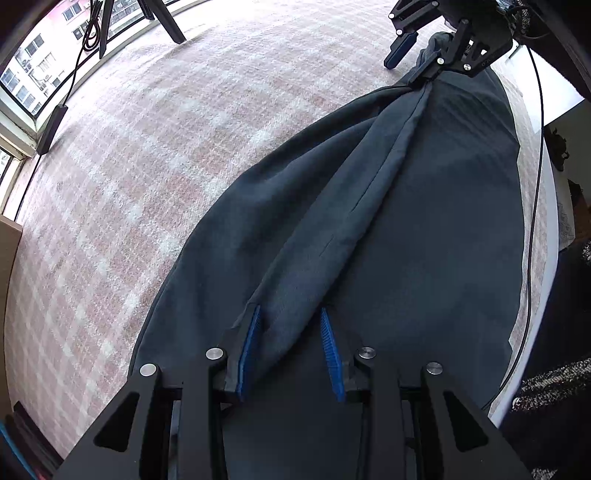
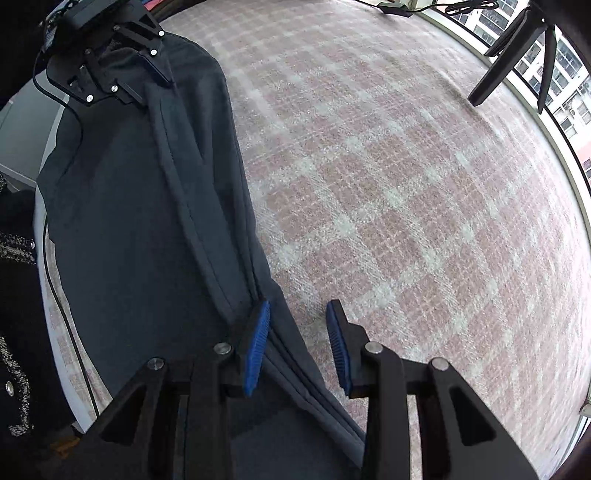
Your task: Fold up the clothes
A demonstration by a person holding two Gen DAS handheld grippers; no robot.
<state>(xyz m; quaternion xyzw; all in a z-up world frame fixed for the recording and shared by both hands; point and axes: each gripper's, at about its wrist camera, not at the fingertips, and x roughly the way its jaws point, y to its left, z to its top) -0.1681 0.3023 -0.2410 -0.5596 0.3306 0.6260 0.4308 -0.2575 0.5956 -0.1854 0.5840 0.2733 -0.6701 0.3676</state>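
Note:
A dark blue-grey garment [image 1: 424, 229] lies stretched out on a pink-and-white plaid cloth surface [image 1: 155, 177]. A raised fold runs along it from one gripper to the other. My left gripper [image 1: 290, 310] stands open at one end, and the fold passes between its blue pads [image 1: 251, 350]. At the far end my right gripper [image 1: 404, 70] is open too, with one finger against the bunched cloth. In the right wrist view my right gripper [image 2: 299, 304] straddles the garment's [image 2: 140, 221] seamed edge, and my left gripper [image 2: 153, 92] sits at the top left.
Black tripod legs [image 1: 166, 22] stand at the far edge by a window [image 1: 26, 66]. A black cable [image 1: 535, 221] runs along the near edge of the surface. A person's dark tweed sleeve [image 2: 14, 251] is beside the garment. Bare plaid cloth [image 2: 406, 184] spreads to the side.

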